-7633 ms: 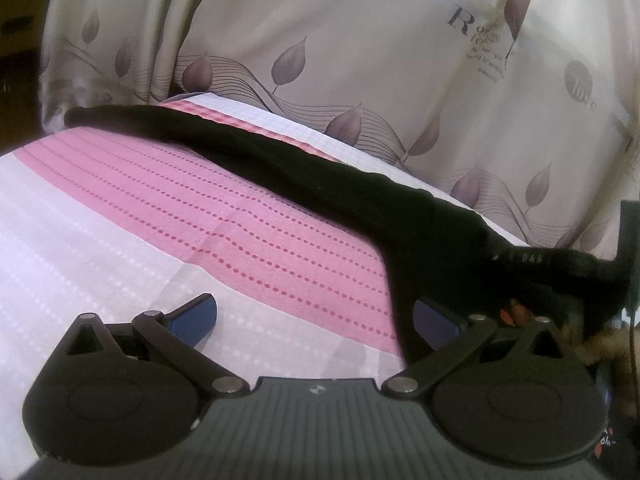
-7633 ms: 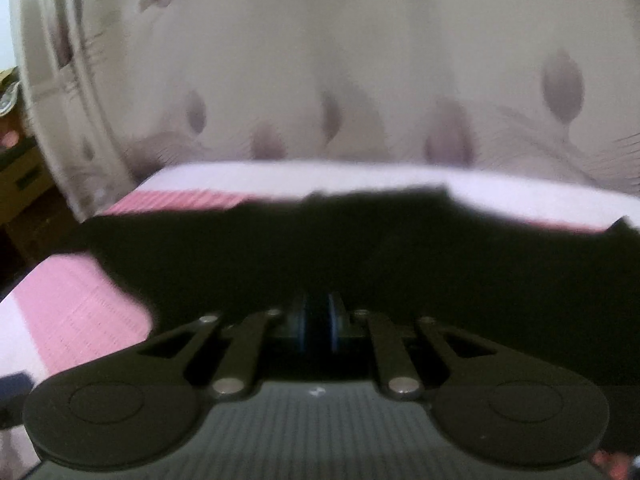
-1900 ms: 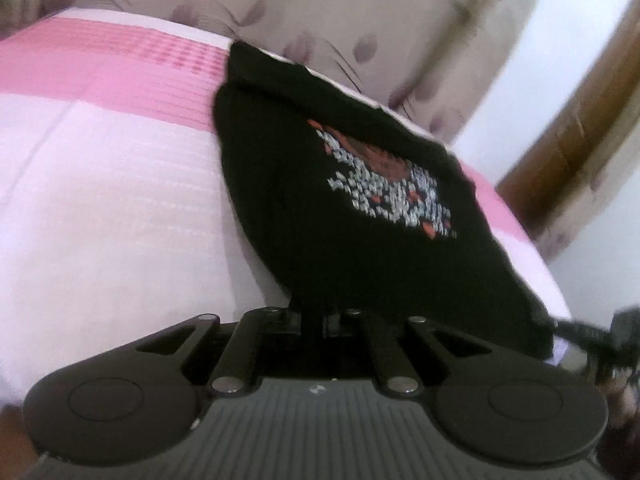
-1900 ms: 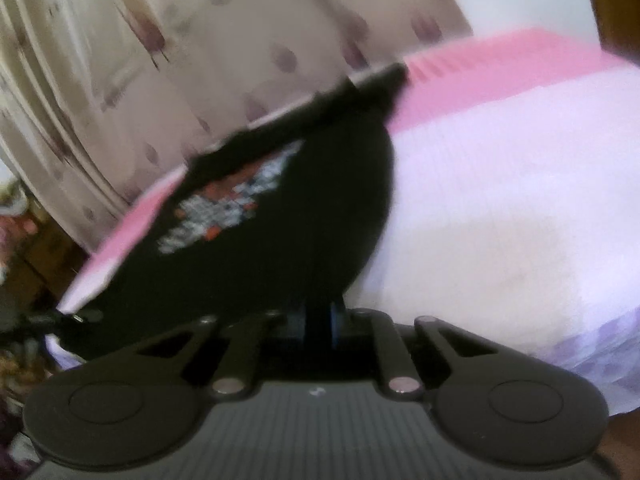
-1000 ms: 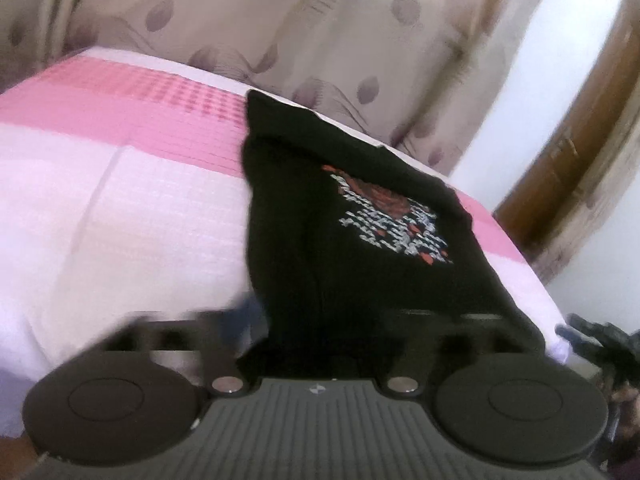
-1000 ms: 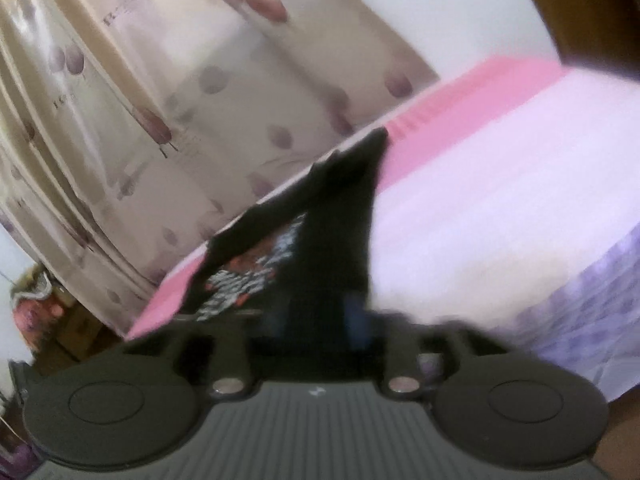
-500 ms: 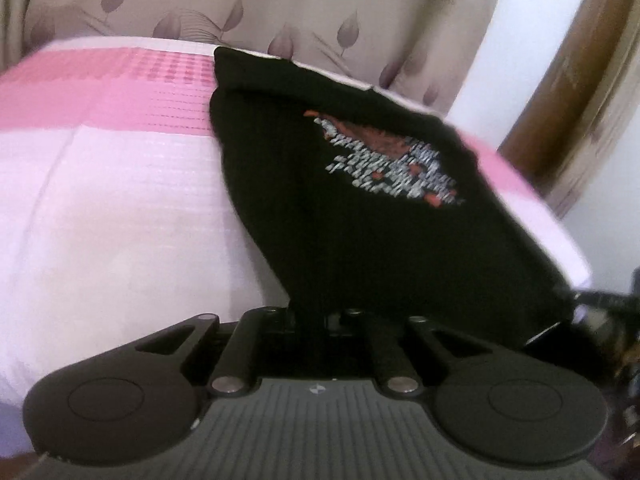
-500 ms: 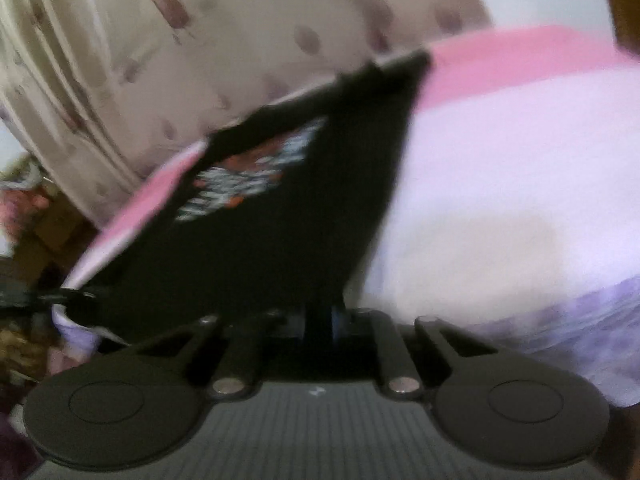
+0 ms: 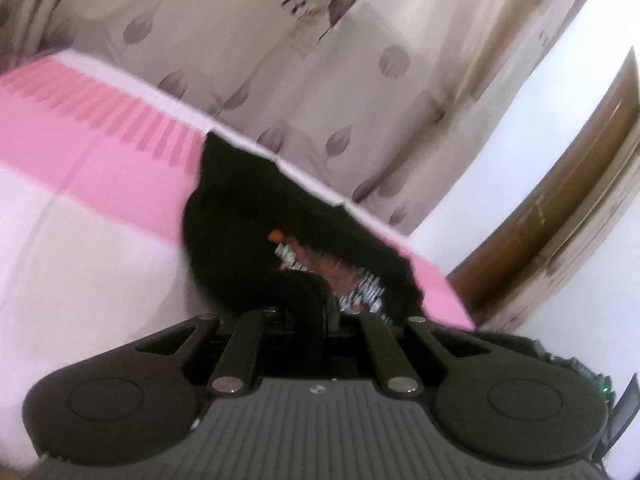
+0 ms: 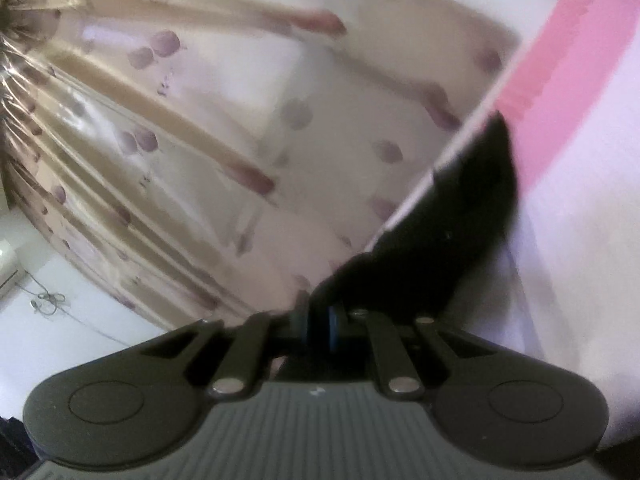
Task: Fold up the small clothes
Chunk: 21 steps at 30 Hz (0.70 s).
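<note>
left wrist view: the left gripper was tilted, so the bed ran slantwise across the frame, and it pointed low over the pink and white sheet toward the curtain. its jaws were pressed together on a fold of the black t-shirt, which bulged up in a hump right at the tips. beyond the hump the shirt spread away along the far edge of the bed, its top part curled over so that only a strip of the red and white print showed. the fingertips themselves were buried in dark cloth and hard to make out.

right wrist view: the right gripper was rolled much further, with the curtain filling most of the frame and the bed rising up the right side. its blue-padded jaws were closed on a pinch of the black t-shirt, which stretched from the tips up and right along the bed's edge. the whole view was smeared, and the print could not be seen.
</note>
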Tool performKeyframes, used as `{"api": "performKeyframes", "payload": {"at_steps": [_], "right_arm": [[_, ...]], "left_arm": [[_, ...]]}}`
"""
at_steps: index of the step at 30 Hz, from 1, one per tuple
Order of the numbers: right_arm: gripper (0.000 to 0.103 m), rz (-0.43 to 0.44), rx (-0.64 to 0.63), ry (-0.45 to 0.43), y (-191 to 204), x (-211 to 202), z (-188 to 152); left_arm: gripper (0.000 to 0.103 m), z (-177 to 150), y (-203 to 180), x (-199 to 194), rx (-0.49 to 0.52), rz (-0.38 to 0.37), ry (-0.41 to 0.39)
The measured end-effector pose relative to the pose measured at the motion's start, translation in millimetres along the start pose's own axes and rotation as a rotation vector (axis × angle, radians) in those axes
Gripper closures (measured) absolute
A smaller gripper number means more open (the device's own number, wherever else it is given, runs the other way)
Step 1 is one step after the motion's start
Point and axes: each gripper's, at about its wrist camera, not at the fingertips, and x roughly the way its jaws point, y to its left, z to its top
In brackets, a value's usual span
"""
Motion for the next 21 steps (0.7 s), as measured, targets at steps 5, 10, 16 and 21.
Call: {"api": "performKeyframes", "payload": {"at_steps": [5, 10, 16, 21], "right_arm": [[0.094, -0.01, -0.007, -0.032, -7.5, 36.9, 42.8], [0.094, -0.06, -0.018, -0.049, -21.9, 80.7, 88.6], [0.094, -0.152, 0.013, -0.059, -61.9, 136.9, 134.1], [0.094, -0.215, 0.042, -0.052, -101.7, 186.0, 157.4]], "left_arm": [[0.095, 37.9, -5.2, 24.8, -0.002, -0.007, -0.06], [0.095, 76.1, -0.3, 63.3, -0.02, 0.014, -0.107], [0.095, 113.4, 19.2, 125.4, -0.087, 0.081, -0.12], [0.095, 139.2, 33.3, 185.5, -0.115, 0.151, -0.099]]}}
